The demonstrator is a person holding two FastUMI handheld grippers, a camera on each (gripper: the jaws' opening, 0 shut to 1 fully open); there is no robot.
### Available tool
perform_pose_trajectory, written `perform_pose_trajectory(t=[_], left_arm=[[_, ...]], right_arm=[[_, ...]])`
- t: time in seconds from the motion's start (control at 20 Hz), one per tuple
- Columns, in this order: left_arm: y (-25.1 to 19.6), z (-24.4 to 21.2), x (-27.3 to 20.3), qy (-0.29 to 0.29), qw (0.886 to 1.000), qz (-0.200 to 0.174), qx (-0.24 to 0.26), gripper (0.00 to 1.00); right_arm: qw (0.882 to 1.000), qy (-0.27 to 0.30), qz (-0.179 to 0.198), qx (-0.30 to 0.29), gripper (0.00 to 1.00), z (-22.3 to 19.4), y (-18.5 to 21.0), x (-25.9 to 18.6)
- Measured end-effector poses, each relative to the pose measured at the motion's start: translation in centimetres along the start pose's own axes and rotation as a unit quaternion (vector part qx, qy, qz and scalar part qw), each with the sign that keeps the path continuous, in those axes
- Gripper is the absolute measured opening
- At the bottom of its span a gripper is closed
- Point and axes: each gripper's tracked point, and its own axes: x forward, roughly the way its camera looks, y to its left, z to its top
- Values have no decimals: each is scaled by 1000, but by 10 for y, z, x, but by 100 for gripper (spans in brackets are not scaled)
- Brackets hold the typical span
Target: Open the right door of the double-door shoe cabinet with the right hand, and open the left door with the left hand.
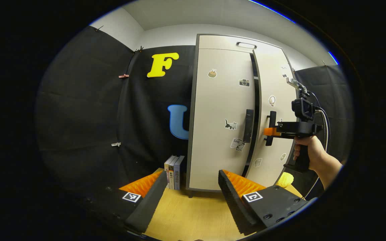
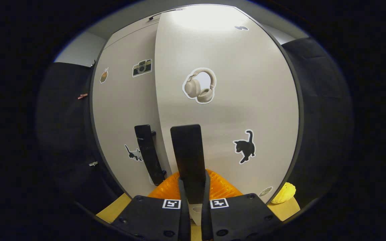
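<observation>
Shoe cabinet (image 1: 223, 110) stands upright on the worktop (image 1: 193, 214), tall axis vertical, fronts facing the cameras. Right door (image 2: 226, 100) swung slightly ajar w/ a dark gap beside the left door (image 1: 218, 117), which sits flush. Right hand-held gripper (image 2: 193, 187) clamped on the right door's vertical handle (image 2: 188, 157). Left hand-held gripper (image 1: 191, 187) spread wide, short of the cabinet, left handle (image 1: 248, 125) untouched. Books (image 1: 174, 172) upright beside the cabinet base.
</observation>
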Motion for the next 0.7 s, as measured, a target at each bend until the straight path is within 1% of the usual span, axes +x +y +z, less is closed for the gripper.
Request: perform_pose_trajectory(t=[0.3,0.7], left_arm=[[-18,1,-5,8,999,-46,15,95],[-40,13,4,-9,995,-92,32,95]], right_arm=[[1000,-4,-14,-1,17,0,-16,-34],[999,-12,-35,-5,16,4,-47,-72]])
